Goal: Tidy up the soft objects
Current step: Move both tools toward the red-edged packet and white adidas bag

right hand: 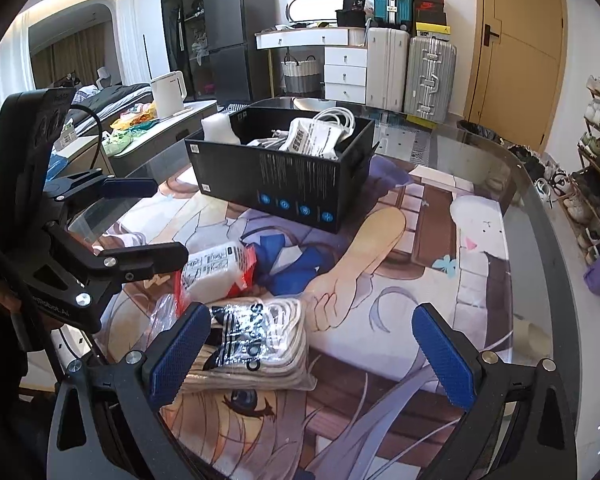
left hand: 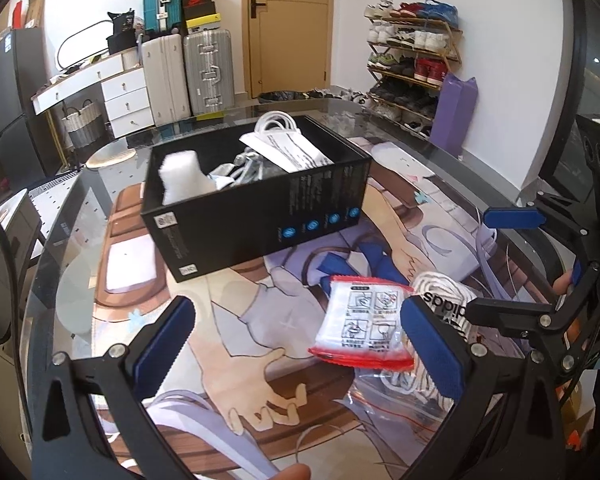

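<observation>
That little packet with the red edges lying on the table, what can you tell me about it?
The red-edged packet is a small, soft, clear plastic pouch with red sealed ends and black printed instruction panels on a white filling. It lies flat on the glass-topped table, in front of the black box, overlapping the bagged white laces beside it. It sits between the open fingers of the left gripper, which does not touch it.

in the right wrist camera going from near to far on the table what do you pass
Clear bag of white laces → red-edged packet → black box holding white cables.
</observation>
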The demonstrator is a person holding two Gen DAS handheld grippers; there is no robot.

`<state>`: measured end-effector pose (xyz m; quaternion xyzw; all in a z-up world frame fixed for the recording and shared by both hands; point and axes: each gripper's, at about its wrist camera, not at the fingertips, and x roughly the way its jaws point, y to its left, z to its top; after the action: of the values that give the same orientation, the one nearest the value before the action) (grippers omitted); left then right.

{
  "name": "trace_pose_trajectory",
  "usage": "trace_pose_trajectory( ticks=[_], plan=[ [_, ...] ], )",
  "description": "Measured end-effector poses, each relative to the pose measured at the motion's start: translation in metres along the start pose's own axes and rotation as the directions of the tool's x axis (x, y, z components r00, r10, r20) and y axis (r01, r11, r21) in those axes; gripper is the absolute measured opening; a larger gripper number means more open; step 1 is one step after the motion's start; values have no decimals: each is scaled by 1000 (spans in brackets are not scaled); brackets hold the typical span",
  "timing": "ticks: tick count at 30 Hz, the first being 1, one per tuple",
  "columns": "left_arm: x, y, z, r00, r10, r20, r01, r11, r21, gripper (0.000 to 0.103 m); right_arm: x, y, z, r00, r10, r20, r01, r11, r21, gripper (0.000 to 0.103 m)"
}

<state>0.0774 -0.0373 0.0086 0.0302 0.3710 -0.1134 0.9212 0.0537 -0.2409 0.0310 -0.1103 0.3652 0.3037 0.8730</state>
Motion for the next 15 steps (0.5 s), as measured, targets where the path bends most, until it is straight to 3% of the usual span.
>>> trace_pose_trajectory(
  ticks=[15],
  plan=[
    [26, -9, -3, 997, 0, -75, 1, 1000, 24, 103, 3, -3, -11, 999, 2, -38, -2, 1000, 1, 102]
  ],
)
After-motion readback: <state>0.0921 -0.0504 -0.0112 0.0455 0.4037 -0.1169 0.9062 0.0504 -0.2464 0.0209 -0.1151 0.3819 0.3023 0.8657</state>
